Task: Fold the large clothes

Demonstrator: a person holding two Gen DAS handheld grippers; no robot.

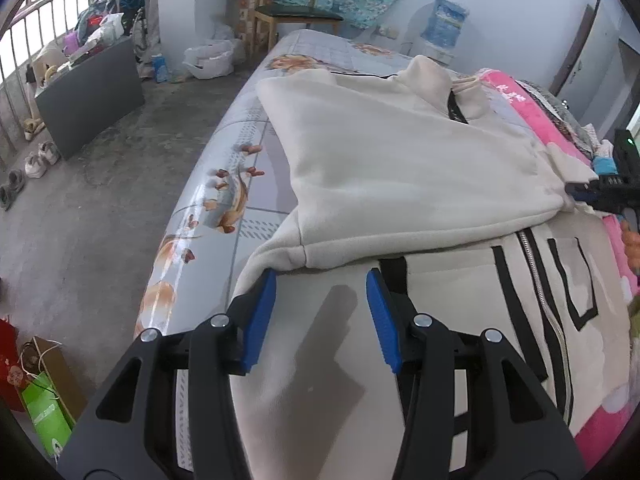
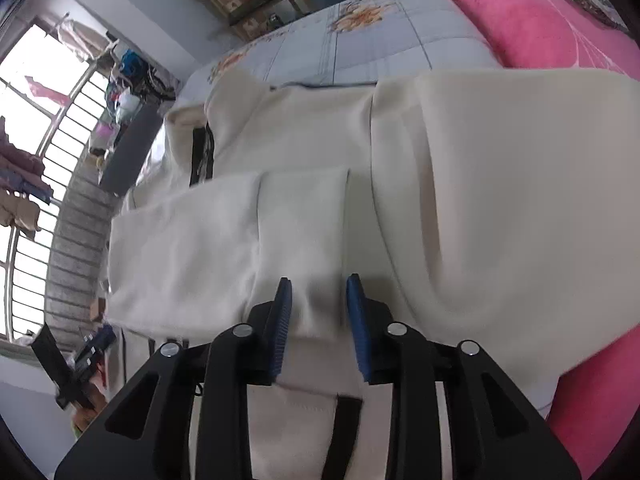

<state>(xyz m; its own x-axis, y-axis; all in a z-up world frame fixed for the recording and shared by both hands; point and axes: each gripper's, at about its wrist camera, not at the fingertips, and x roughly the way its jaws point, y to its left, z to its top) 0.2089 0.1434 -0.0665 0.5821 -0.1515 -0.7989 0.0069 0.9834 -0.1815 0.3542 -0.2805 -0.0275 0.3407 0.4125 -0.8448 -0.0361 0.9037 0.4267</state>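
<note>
A large cream zip sweatshirt (image 1: 400,168) with black lettering lies on the bed, one part folded over its front. My left gripper (image 1: 320,304) is open, its blue pads just above the cream fabric near the folded hem. In the right wrist view the same sweatshirt (image 2: 460,200) fills the frame, with a folded sleeve (image 2: 240,232) across it. My right gripper (image 2: 318,300) is open, its pads either side of the sleeve's cuff end; no fabric is pinched. The right gripper also shows at the right edge of the left wrist view (image 1: 616,192).
The bed (image 1: 240,168) has a glossy patterned cover with a pink blanket (image 2: 540,20) along its far side. Beside it are a concrete floor, a dark cabinet (image 1: 92,96), shoes (image 1: 36,160), a wooden chair (image 1: 292,12), bags and a green box (image 1: 48,412).
</note>
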